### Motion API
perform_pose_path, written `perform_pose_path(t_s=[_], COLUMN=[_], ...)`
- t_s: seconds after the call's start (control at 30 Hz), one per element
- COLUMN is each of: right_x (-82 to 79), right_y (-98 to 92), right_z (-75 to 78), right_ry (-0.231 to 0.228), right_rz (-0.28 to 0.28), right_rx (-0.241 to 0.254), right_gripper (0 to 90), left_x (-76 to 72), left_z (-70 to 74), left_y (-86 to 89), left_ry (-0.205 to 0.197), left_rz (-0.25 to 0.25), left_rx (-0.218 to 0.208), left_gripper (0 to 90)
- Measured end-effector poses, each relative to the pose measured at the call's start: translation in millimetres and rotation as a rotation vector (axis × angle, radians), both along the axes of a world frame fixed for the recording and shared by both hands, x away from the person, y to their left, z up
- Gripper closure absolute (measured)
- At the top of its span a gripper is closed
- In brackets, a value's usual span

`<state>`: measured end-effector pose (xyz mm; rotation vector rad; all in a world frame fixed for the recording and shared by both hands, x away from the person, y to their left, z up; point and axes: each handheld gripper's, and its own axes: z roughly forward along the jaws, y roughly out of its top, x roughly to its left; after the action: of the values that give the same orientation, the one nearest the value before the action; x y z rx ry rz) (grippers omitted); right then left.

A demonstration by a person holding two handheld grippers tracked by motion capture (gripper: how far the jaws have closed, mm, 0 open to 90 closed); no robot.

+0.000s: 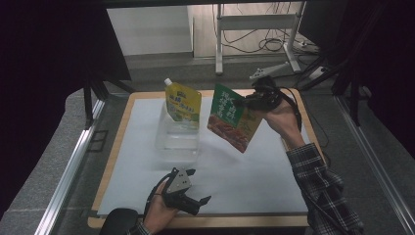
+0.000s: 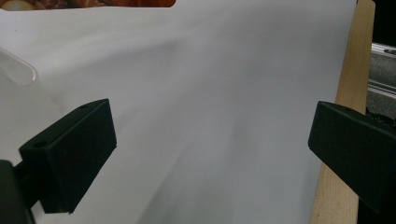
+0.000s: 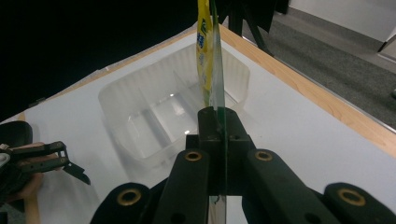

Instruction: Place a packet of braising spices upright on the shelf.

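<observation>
A green and orange food pouch (image 1: 231, 119) hangs tilted above the white sheet, and my right gripper (image 1: 248, 102) is shut on its upper right edge. In the right gripper view the jaws (image 3: 218, 122) pinch that pouch (image 3: 217, 88) edge-on. Behind it, a yellow spouted pouch (image 1: 183, 103) (image 3: 203, 46) stands upright in a clear plastic container (image 1: 177, 139) (image 3: 154, 116). My left gripper (image 1: 195, 187) (image 2: 210, 135) rests low near the table's front edge, open and holding nothing. It also appears at the left of the right gripper view (image 3: 51, 158).
A white sheet (image 1: 244, 171) (image 2: 224, 70) covers a wooden table (image 1: 111, 161) whose edge (image 2: 348, 93) runs close on the left gripper's right. Grey floor, metal rails (image 1: 73, 161) and a stand with cables (image 1: 254, 29) surround the table.
</observation>
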<state>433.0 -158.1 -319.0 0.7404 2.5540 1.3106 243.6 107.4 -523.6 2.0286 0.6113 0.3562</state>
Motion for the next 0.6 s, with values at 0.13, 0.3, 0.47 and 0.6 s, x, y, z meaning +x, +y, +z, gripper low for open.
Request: perform_pose_path(t_s=[0.13,0.3,0.47,0.6], right_x=[0.6,2.1,2.5,3.0], right_y=[10.0,16.2,26.2,30.1], right_z=[4.9,8.7,14.4,16.2], right_ry=[0.001,0.003,0.005,0.012], right_rz=[0.024,0.037,0.064,0.072], right_rx=[-0.004,-0.01,-0.002,0.007], right_gripper=[89.1,89.1,89.1,89.1], left_x=[0.0,-0.1,-0.1,-0.3], left_z=[0.0,-0.1,-0.1,-0.1], left_y=[0.1,-0.2,-0.1,-0.2], left_ry=[0.001,0.002,0.005,0.006], left_rz=[-0.001,0.0,0.0,0.0], left_rx=[-0.001,-0.007,-0.01,-0.011], left_gripper=[0.6,0.6,0.6,0.6])
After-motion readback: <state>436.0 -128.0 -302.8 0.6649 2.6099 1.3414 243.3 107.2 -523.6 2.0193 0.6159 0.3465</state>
